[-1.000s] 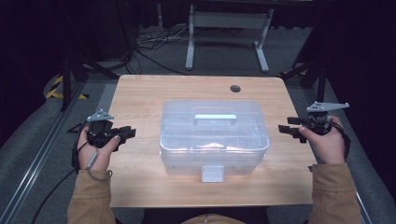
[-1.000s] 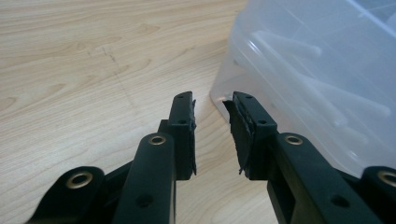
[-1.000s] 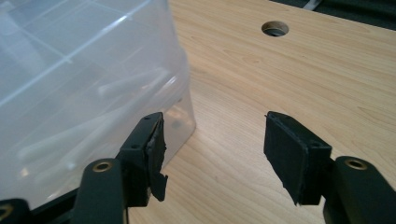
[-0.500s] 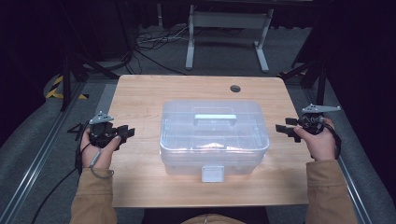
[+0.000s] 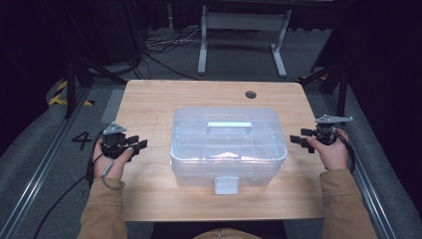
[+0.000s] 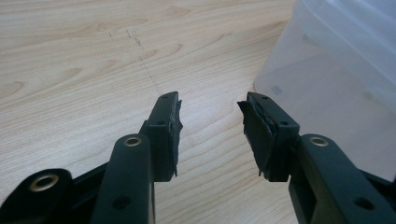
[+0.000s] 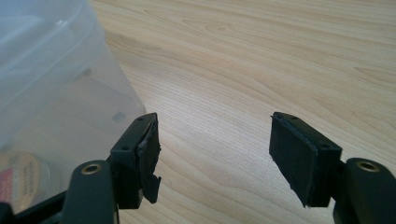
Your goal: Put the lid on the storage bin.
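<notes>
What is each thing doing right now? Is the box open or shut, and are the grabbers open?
Plastic box: lid on, front latch down, sitting flat on the table.
Box handle: folded flat on the lid.
Left hand-held gripper: open, empty, beside the box, not touching it.
Right hand-held gripper: open wide, empty, beside the box.
Round tin inside the box: blurry, state unclear.
</notes>
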Motion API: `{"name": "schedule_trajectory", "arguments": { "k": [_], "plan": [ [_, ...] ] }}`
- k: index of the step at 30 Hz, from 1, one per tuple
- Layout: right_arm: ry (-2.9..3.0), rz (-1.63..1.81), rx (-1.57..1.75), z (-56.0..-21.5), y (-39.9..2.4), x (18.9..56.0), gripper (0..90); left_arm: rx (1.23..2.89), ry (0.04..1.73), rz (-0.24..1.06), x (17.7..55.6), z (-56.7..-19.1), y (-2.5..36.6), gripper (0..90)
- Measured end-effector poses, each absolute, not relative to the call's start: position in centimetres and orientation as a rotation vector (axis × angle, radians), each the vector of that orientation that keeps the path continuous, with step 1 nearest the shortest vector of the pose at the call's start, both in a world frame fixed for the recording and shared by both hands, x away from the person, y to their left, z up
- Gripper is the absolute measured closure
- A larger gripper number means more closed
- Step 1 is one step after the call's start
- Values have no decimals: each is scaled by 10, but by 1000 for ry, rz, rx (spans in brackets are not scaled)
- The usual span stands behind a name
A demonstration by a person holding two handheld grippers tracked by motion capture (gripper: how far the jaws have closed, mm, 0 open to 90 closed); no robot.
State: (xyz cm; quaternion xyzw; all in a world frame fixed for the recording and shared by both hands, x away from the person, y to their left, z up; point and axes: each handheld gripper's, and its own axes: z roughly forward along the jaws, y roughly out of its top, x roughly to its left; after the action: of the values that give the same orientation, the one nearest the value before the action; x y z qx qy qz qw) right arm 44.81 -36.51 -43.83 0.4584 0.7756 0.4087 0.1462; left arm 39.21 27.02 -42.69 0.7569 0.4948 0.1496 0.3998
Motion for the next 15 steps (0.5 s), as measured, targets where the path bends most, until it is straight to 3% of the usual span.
{"name": "schedule_trajectory", "arguments": {
  "k": [15],
  "plan": [
    [2247,1164,1328,-461,-359,455,357,1991,1254,393,400,-445,260,549]
  ]
}}
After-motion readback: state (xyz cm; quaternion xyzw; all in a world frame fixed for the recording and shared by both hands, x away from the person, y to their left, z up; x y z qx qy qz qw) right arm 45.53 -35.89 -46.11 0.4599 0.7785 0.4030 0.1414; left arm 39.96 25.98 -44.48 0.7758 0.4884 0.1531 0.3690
